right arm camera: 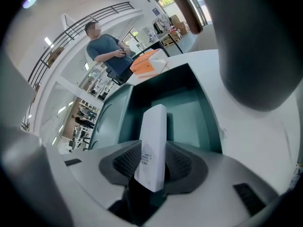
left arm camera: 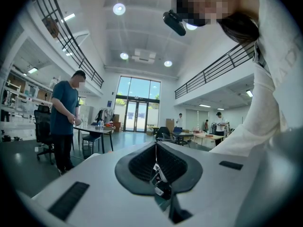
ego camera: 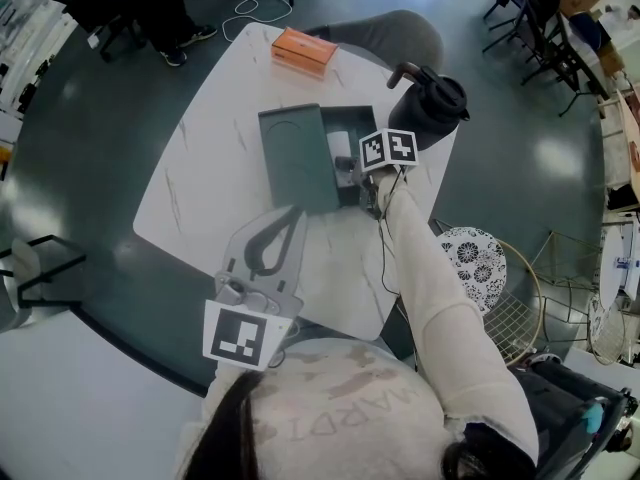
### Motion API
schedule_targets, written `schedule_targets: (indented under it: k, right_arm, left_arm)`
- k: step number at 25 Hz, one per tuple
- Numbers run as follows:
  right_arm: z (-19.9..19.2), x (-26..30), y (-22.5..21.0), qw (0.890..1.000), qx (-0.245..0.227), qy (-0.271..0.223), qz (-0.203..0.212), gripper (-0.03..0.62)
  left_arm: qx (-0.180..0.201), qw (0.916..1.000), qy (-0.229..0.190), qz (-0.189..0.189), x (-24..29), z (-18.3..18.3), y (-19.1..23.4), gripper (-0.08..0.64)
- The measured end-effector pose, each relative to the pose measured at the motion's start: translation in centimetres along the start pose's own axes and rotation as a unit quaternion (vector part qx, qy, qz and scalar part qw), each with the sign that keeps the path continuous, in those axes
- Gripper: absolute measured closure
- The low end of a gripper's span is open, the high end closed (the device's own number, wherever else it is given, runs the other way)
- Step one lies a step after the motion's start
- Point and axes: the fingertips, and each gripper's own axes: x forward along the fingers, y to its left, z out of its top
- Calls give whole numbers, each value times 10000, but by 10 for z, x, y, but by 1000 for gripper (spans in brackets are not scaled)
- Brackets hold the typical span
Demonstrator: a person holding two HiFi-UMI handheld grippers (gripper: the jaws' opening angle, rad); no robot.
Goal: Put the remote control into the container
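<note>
**A:** Where is the remote control (right arm camera: 154, 131) now?

**B:** It is clamped between the pads of the right gripper (right arm camera: 153, 163). The grip is near its lower end, so most of the white body stands out in front of the jaws. Its free end points over the open container (right arm camera: 189, 115) on the table (ego camera: 200, 168). I judge it is not yet inside.

**A:** And the left gripper (left arm camera: 156, 163)?

**B:** Its jaws are together, with nothing in them. It points up into the room, away from the table, so it takes no part here.

**A:** How to do this step well?

**B:** The container seems longer than wide, so I think the remote should go along its long side. The tip should go in first and low, and then the rest is laid flat. The jaws should open only when the remote rests on the bottom. Otherwise it may drop and bounce.

**A:** Is there anything to avoid?

**B:** The black kettle (right arm camera: 255, 46) stands just beside the container on one side, and the open lid (right arm camera: 116, 115) lies on the other side. The gripper should go down between them without pushing either one.
</note>
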Motion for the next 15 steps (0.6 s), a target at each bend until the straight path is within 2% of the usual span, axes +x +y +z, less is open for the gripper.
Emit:
schedule_targets:
  k: [8, 15]
  right_arm:
    - [-2, 1, -1, 9985, -457, 134, -288, 429]
    - [-2, -4, -1, 9993, -196, 95, -313, 430]
  left_arm:
    - [-3, 10000, 3, 17, 0, 0, 0, 548]
    - [0, 10000, -7, 13, 0, 3, -2, 548]
